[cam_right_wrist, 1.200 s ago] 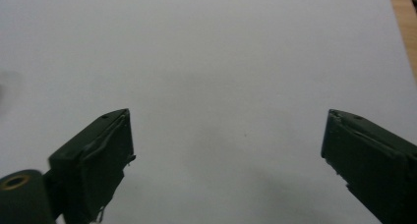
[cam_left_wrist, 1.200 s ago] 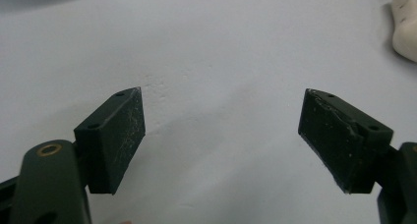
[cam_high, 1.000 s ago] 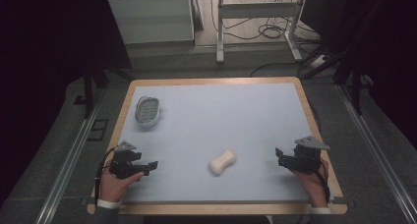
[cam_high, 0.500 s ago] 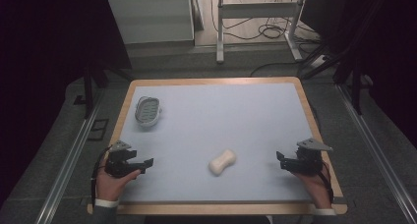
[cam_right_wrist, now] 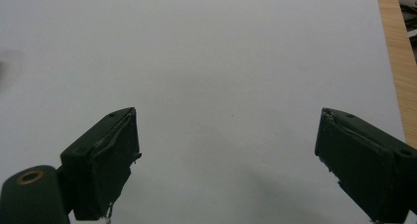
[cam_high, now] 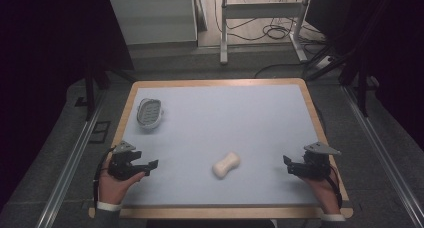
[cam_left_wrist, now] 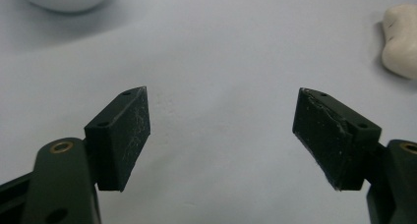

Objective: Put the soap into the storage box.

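The left gripper (cam_left_wrist: 221, 130) has its jaws spread wide over bare table, and they have just been closing a little with nothing between them. In its own view the white soap bar (cam_left_wrist: 401, 40) lies ahead and off to the right, well clear of the pads. The right gripper (cam_right_wrist: 226, 160) also stands with jaws spread, with only pale blue surface between them.

Seen from above, the left gripper (cam_high: 142, 166) rests near the table's (cam_high: 250, 113) near-left corner, and the right gripper (cam_high: 295, 167) near the near-right edge. The soap bar (cam_high: 226, 164) lies between them, touching neither. A soap dish (cam_high: 149, 112) sits toward the far left, well apart.
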### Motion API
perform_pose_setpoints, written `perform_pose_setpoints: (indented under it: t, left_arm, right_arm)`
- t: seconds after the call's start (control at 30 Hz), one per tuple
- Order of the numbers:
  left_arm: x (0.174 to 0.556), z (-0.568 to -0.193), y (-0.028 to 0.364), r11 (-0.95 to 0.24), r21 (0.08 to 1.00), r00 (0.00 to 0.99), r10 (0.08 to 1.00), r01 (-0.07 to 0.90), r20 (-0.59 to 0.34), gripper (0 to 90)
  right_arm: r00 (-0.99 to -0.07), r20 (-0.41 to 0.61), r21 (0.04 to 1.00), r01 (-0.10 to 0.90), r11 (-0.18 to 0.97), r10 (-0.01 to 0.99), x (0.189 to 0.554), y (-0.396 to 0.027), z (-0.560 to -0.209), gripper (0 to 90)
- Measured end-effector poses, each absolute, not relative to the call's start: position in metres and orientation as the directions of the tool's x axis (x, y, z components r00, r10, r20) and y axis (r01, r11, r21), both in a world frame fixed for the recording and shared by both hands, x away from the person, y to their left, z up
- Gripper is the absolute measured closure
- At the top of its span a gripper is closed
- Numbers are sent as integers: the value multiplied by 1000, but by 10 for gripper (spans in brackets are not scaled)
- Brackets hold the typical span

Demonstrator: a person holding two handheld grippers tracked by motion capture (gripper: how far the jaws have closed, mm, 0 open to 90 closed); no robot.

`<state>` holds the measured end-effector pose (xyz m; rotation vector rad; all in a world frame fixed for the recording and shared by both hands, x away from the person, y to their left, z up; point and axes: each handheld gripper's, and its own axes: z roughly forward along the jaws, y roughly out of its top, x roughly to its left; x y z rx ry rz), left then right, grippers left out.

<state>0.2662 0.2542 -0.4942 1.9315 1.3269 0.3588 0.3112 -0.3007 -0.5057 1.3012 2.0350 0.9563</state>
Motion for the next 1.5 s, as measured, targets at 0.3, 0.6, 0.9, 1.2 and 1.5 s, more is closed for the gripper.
perform_pose_setpoints:
  t: [0.3, 0.6, 0.9, 1.2, 1.5]
  left_arm:
    - [268, -472, 255, -200, 712, 442, 880, 674, -172, 223]
    - [272, -454, 241, -273, 704, 497, 858, 656, -130, 224]
    - [281, -448, 221, -340, 675, 543, 833, 655, -108, 223]
    - [288, -441, 196, -396, 659, 578, 813, 640, -74, 228]
    - [295, -437, 176, -435, 634, 598, 800, 639, -54, 228]
  right_arm:
    - [-379, -70, 790, 544, 283, 923, 307, -297, -506, 96]
    - [-371, -62, 793, 545, 271, 927, 304, -299, -505, 96]
    - [-362, -59, 795, 547, 263, 930, 304, -300, -505, 96]
    - [-362, -30, 801, 548, 239, 932, 304, -304, -504, 96]
    - [-360, -38, 806, 541, 242, 932, 304, -305, -504, 96]
